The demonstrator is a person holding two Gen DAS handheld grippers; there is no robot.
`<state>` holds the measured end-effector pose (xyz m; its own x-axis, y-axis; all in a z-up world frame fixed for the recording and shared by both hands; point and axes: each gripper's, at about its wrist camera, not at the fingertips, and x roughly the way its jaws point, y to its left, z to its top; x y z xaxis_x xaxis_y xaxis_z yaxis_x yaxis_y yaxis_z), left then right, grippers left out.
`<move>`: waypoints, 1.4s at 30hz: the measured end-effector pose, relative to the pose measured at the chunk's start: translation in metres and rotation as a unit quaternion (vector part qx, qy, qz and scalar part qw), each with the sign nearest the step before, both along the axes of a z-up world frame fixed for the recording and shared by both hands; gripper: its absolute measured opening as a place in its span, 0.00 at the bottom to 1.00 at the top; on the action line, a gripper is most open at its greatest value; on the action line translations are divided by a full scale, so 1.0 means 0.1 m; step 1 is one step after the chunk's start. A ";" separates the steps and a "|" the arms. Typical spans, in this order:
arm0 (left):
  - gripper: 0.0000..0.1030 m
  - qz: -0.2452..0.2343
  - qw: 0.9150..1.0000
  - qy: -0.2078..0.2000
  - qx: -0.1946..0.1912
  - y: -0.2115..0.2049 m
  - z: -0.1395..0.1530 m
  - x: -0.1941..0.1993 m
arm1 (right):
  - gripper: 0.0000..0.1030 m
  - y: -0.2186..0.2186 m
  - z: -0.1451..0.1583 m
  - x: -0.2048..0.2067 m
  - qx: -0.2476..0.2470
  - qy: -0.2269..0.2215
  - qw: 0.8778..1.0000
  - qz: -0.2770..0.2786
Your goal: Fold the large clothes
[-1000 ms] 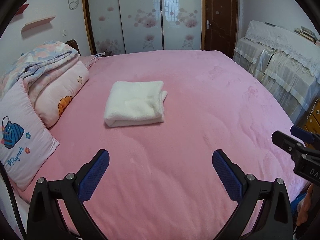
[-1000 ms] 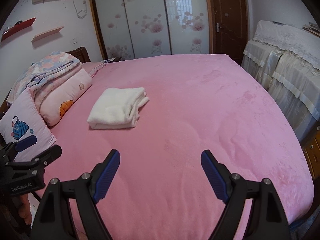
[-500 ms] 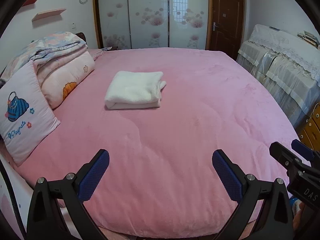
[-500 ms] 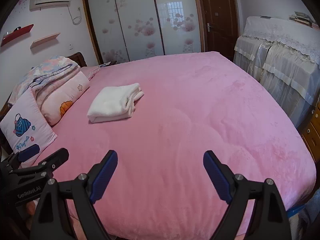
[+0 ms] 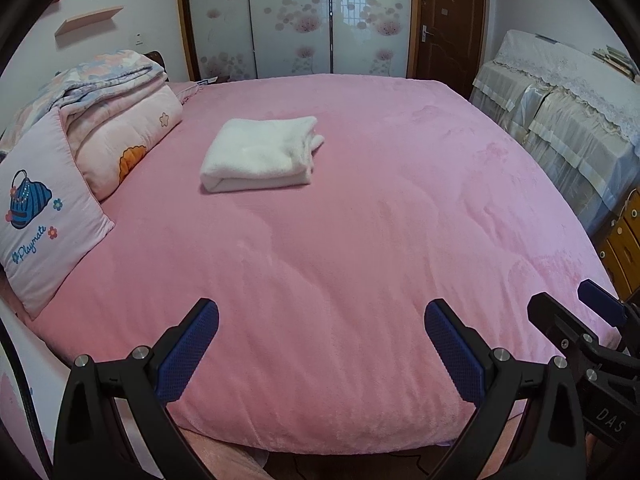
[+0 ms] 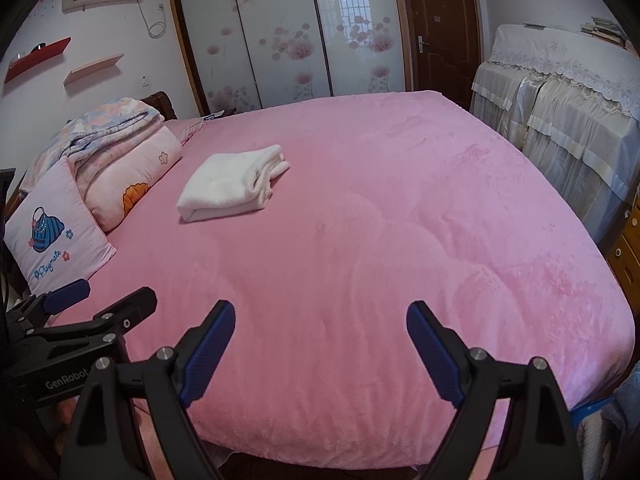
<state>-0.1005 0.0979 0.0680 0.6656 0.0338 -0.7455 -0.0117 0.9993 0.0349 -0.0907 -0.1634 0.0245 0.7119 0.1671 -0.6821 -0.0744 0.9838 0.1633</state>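
Note:
A white fluffy garment (image 5: 260, 154) lies folded into a neat rectangle on the pink bed (image 5: 360, 240), towards the pillows; it also shows in the right wrist view (image 6: 234, 182). My left gripper (image 5: 320, 344) is open and empty, hanging over the bed's near edge, far from the garment. My right gripper (image 6: 320, 348) is open and empty too, over the same edge. Each gripper shows at the side of the other's view, the right one (image 5: 580, 332) and the left one (image 6: 96, 316).
Pillows (image 5: 44, 208) and a folded quilt (image 5: 104, 80) are stacked along the bed's left side. Cloth-covered furniture (image 5: 568, 112) stands to the right, a wooden drawer unit (image 5: 626, 240) beside it. Wardrobe doors (image 5: 304, 20) and a brown door (image 5: 448, 20) are behind.
Both grippers have pulled back from the bed towards its near edge, so the folded garment looks farther away. Both stayed open and empty.

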 end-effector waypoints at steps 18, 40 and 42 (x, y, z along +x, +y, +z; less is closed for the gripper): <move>0.99 0.003 1.000 0.017 -0.003 -0.01 -0.06 0.05 | 0.86 -0.04 -0.04 0.00 0.004 0.008 1.000 0.005; 0.99 0.006 0.999 0.027 -0.016 0.08 -0.10 0.07 | 0.86 -0.02 -0.05 0.02 0.007 0.009 1.000 0.006; 0.99 0.006 0.999 0.027 -0.016 0.08 -0.10 0.08 | 0.86 -0.02 -0.05 0.02 0.008 0.009 1.000 0.006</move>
<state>-0.0929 0.1059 0.0581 0.6243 0.0165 -0.7810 -0.0225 0.9997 0.0031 -0.0889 -0.1653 0.0195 0.6969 0.1869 -0.6924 -0.0837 0.9800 0.1803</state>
